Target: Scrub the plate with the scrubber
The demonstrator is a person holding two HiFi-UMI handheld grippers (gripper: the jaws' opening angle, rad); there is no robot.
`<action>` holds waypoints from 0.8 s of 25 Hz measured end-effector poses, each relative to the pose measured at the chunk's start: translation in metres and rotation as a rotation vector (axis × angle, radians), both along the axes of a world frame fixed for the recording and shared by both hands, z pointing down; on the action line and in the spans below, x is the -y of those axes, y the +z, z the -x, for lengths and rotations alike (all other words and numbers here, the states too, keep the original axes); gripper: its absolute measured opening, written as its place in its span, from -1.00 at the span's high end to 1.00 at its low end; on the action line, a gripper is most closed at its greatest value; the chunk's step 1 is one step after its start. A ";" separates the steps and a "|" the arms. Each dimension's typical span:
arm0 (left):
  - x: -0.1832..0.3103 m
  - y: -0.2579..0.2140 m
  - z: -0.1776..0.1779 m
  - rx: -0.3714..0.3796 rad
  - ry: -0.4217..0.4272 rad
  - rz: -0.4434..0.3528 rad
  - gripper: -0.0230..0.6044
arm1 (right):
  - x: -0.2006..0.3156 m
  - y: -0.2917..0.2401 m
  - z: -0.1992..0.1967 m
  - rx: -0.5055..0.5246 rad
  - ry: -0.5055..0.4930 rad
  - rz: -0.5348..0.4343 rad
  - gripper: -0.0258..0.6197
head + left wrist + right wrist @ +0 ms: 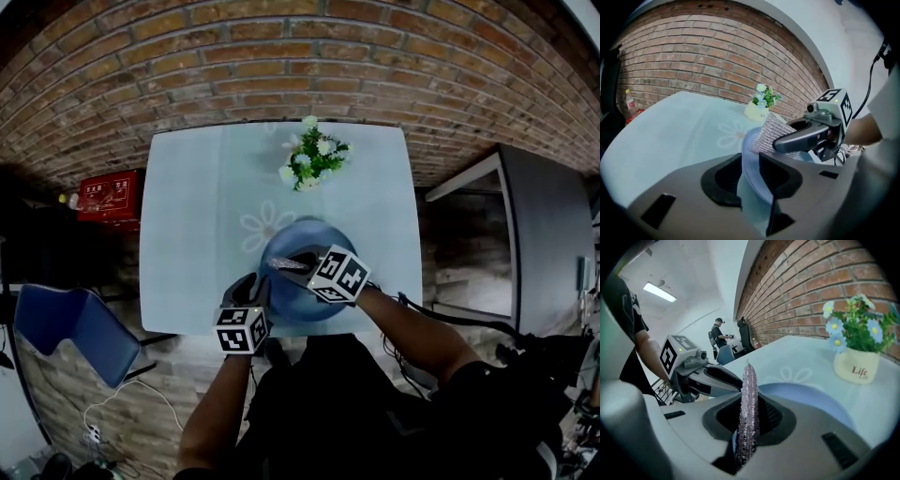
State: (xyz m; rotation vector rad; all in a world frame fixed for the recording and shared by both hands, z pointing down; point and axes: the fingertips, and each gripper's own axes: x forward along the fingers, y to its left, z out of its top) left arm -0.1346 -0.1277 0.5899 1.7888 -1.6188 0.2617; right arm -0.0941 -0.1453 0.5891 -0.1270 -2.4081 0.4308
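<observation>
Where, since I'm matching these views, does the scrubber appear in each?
Head view: scrubber at centre, over the plate.
Left gripper view: scrubber right of centre, above the jaws.
Right gripper view: scrubber edge-on, low centre, between the jaws.
Shared landmark: the flower pot.

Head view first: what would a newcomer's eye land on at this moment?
The blue plate stands out near the front edge of the pale table, its rim clamped in the left gripper. Right over it, the right gripper holds a glittery silver scrubber. Farther back, a small pot of flowers stands on the table before a brick wall.
</observation>
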 end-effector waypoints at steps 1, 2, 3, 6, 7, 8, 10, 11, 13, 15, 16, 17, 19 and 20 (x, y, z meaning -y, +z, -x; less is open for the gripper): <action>0.001 0.004 -0.001 0.016 0.003 0.011 0.57 | 0.001 0.003 0.001 -0.007 -0.010 0.000 0.72; 0.001 0.007 -0.002 0.029 0.003 0.023 0.58 | 0.002 0.006 0.001 -0.014 -0.018 -0.002 0.72; 0.000 0.011 -0.002 0.037 0.001 0.035 0.57 | 0.003 0.010 0.002 -0.022 -0.024 -0.004 0.72; -0.001 0.021 -0.004 0.037 -0.001 0.071 0.58 | 0.005 0.016 0.004 -0.033 -0.038 0.004 0.72; -0.002 0.024 -0.005 0.036 0.001 0.082 0.58 | 0.006 0.017 0.005 -0.034 -0.042 0.006 0.72; -0.003 0.026 -0.005 0.038 -0.001 0.091 0.59 | 0.007 0.018 0.006 -0.034 -0.044 0.006 0.72; -0.004 0.029 -0.002 0.048 -0.015 0.101 0.68 | 0.013 0.020 0.009 -0.038 -0.034 0.000 0.72; -0.004 0.029 -0.001 0.051 -0.023 0.103 0.70 | 0.017 0.021 0.009 -0.043 -0.021 -0.004 0.72; -0.004 0.029 0.000 0.054 -0.033 0.104 0.71 | 0.026 0.025 0.010 -0.056 0.008 -0.013 0.72; -0.004 0.029 -0.001 0.052 -0.040 0.103 0.72 | 0.033 0.029 0.010 -0.075 0.024 -0.031 0.72; -0.004 0.028 -0.001 0.049 -0.045 0.101 0.72 | 0.036 0.030 0.010 -0.085 0.027 -0.042 0.72; -0.004 0.028 0.000 0.047 -0.050 0.100 0.73 | 0.038 0.032 0.010 -0.096 0.031 -0.054 0.72; -0.005 0.028 0.001 0.050 -0.056 0.098 0.73 | 0.042 0.035 0.010 -0.119 0.042 -0.076 0.72; -0.005 0.028 0.000 0.053 -0.057 0.098 0.73 | 0.044 0.037 0.010 -0.129 0.047 -0.086 0.72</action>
